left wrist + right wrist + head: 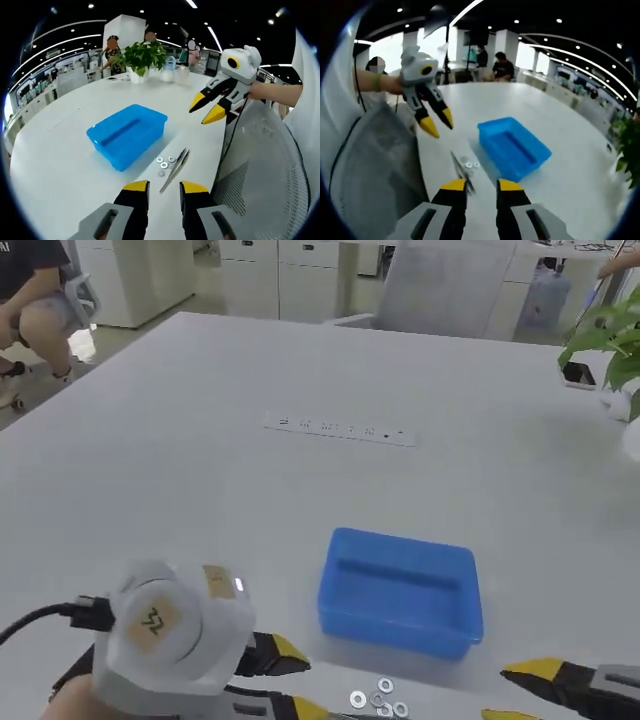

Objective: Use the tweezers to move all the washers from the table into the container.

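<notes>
Left gripper (164,192): jaws spread apart with nothing between them, hanging above the table (200,440).
Right gripper (481,187): jaws also parted and empty. In the left gripper view it sits high at about 1 o'clock.
Tweezers (175,169): lying flat on the table and unheld, at 12 o'clock just ahead of the left gripper's jaws. Whether their tips touch the washers I cannot tell.
Washers (380,698): a small cluster on the table, just beside the tweezers and at 6 o'clock from the container in the head view.
Container (400,590): a blue bin, open side up and near the washers. Its inside looks bare, so the task is probably at its start.
Risk, pickup: the tweezers are thin and lie flat on a smooth top. A wide jaw coming down on them may skid them sideways into the washers and scatter them (some could go off the near edge).
Risk, grip: clamping the tweezers too hard would pinch their tips shut.
Risk, carry: a flat washer could slip from the tips before it clears the bin's wall.
Risk, bin: a light nudge may push it away.
</notes>
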Available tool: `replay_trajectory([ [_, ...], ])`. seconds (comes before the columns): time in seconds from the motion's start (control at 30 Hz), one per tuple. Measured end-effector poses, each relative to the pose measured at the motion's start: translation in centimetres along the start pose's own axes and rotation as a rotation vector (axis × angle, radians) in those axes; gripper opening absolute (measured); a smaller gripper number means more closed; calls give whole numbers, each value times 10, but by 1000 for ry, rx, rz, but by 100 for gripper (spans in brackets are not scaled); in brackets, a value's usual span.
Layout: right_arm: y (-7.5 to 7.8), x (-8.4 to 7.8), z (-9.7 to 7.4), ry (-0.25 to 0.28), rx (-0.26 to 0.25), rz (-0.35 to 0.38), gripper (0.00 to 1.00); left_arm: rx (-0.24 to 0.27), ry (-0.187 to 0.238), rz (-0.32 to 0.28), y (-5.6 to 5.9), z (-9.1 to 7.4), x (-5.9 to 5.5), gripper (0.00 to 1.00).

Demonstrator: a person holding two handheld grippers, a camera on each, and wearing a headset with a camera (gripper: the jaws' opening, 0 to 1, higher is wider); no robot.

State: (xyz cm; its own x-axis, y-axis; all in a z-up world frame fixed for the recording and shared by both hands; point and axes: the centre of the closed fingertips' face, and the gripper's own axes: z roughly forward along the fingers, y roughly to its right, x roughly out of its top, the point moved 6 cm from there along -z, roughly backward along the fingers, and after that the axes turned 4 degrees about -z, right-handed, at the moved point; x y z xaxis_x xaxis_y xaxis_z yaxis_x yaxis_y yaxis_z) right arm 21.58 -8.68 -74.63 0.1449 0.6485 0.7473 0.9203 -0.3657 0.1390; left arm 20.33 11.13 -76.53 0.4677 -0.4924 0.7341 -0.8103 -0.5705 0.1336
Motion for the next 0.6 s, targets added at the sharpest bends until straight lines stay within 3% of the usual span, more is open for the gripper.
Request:
replay_trajectory([
  [0.2, -6, -1, 17, -51, 60, -48, 16, -26, -59, 53, 0, 11, -6, 19],
  [0.6, -12, -5, 45, -132, 144, -91, 15, -54, -169, 152, -11, 33, -16, 11],
])
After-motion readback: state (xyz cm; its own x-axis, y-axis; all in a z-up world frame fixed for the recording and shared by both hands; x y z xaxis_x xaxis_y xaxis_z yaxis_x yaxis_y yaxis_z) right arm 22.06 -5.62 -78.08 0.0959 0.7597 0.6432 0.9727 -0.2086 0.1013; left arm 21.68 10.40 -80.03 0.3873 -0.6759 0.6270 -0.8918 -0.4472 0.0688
